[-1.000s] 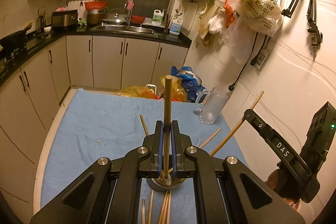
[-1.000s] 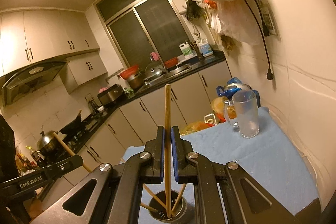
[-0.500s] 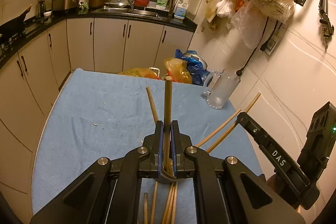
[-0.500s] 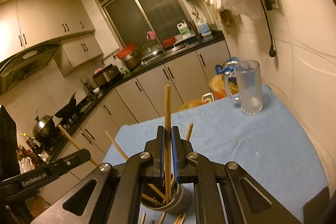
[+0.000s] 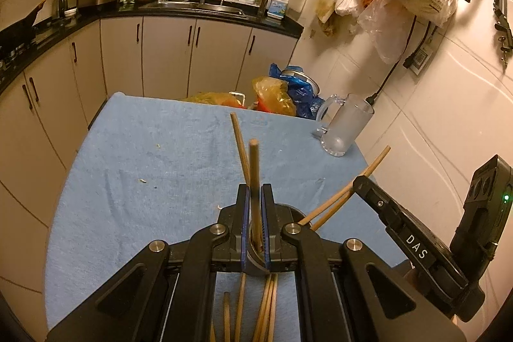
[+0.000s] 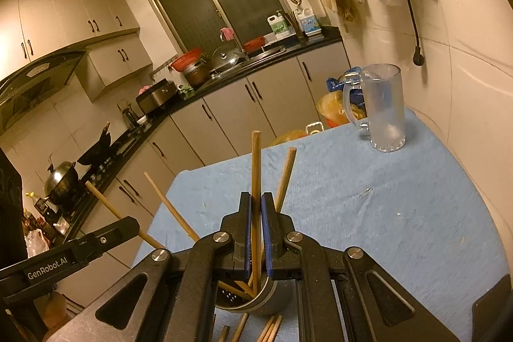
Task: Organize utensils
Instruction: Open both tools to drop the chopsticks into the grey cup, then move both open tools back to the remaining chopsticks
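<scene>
Each gripper is shut on one upright wooden chopstick. In the left wrist view my left gripper [image 5: 255, 197] clamps a chopstick [image 5: 254, 169] whose lower end dips into a metal holder cup [image 5: 255, 262], mostly hidden behind the fingers. My right gripper [image 6: 255, 207] pinches another chopstick [image 6: 255, 169] with its foot inside the same perforated metal cup [image 6: 256, 303]. Several chopsticks lean in the cup, and loose chopsticks [image 5: 266, 306] lie on the blue cloth in front of it. The other gripper shows at each view's edge: right one [image 5: 416, 242], left one [image 6: 64, 255].
A frosted glass mug [image 6: 383, 108] stands at the far right of the blue-covered table [image 5: 144, 149]. Plastic bags [image 5: 282, 92] sit beyond the table's far edge. Cabinets run along the left, and a tiled wall with hanging bags closes the right side.
Both grippers have come down with their chopsticks, so the sticks' lower ends now sit deeper in the cup. The table fills more of each view.
</scene>
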Demonstrator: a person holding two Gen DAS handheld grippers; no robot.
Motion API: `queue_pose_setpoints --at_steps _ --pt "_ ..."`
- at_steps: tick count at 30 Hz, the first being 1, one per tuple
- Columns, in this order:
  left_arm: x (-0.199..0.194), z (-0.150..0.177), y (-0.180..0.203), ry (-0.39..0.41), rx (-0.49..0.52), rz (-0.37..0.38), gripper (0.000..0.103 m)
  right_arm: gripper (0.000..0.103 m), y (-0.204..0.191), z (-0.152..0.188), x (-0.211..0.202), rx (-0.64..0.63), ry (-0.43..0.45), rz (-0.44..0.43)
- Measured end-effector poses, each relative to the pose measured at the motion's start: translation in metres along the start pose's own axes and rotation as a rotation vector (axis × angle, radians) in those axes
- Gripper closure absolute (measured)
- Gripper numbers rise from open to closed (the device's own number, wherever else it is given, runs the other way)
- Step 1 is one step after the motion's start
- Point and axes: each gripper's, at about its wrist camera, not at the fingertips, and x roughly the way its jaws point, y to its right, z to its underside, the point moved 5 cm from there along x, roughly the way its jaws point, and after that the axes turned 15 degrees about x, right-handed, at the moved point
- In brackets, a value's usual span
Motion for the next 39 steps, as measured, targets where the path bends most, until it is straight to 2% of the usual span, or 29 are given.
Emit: queue_pose_setpoints --at_steps 6,9,11,16,19,25,29,35,39 --pt "-0.002 0.0 -0.002 0.006 -0.014 0.0 0.096 0.095 -0.002 0.0 0.003 0.011 -0.021 -0.016" --pt "-0.007 0.002 -0.003 0.015 -0.017 0.002 0.094 0.095 0.0 -0.002 -0.004 0.014 -0.005 -0.026" --pt "-0.013 0.004 -0.004 0.026 -0.022 0.0 0.087 0.094 0.001 -0.003 -0.011 0.014 0.008 -0.032" --pt "-0.033 0.015 -0.008 0.061 -0.028 -0.009 0.084 0.091 0.009 0.002 -0.035 0.037 0.02 -0.053" --pt "-0.044 0.029 -0.011 0.074 -0.031 -0.019 0.077 0.086 0.016 0.011 -0.048 0.044 0.02 -0.059" --pt "-0.059 0.082 -0.012 0.083 -0.009 -0.093 0.074 0.086 0.031 0.06 -0.066 0.018 -0.001 -0.022" --pt "-0.056 0.128 -0.009 0.06 0.006 -0.116 0.071 0.085 0.041 0.099 -0.065 -0.005 -0.057 0.0" --pt "-0.032 0.191 -0.01 -0.049 0.0 -0.085 0.071 0.085 0.065 0.15 -0.046 -0.006 -0.157 0.05" --pt "-0.02 0.213 -0.007 -0.104 -0.008 -0.056 0.071 0.085 0.073 0.166 -0.037 -0.017 -0.184 0.075"
